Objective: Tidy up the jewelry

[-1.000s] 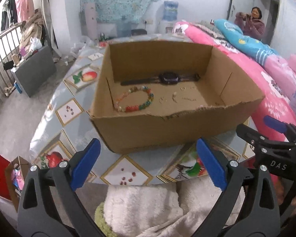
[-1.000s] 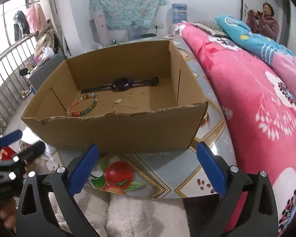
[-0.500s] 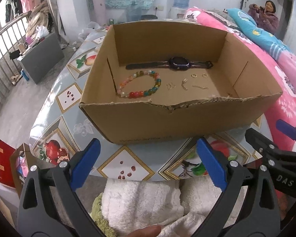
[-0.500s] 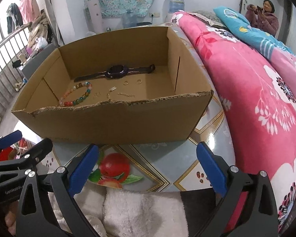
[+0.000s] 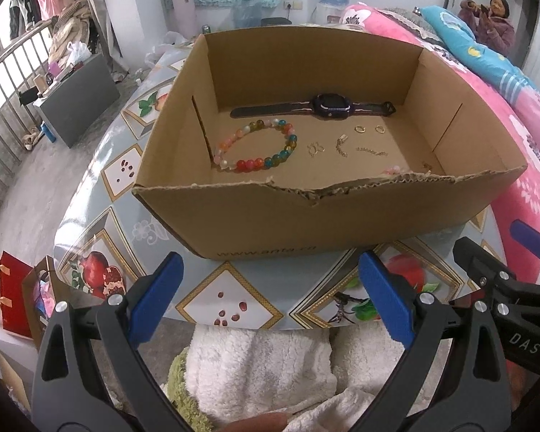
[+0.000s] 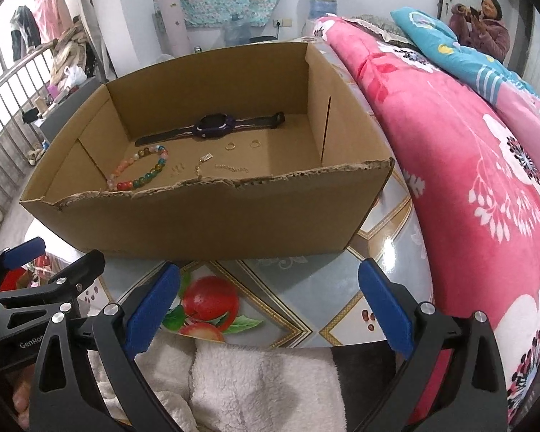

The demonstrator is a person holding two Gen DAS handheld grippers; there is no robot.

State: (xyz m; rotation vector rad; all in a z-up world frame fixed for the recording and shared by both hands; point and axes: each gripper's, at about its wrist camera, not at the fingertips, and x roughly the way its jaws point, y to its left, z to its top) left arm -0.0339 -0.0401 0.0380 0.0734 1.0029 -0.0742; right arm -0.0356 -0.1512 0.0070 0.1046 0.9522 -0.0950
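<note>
Cardboard box (image 5: 306,223) sits on the fruit-print table (image 5: 230,302), its torn near wall between both grippers and the jewelry. Inside: bead bracelet (image 5: 257,144), watch (image 5: 327,106) by the far wall, two small rings (image 5: 369,129), thin chain (image 5: 370,151). Left gripper (image 5: 270,298) and right gripper (image 6: 270,302) both spread wide, holding nothing. Versus a second ago, both views look deeper into the box. Only the left view shows a pinkish piece (image 5: 392,170) behind the near wall. Pink quilt (image 6: 468,165) at right.
</note>
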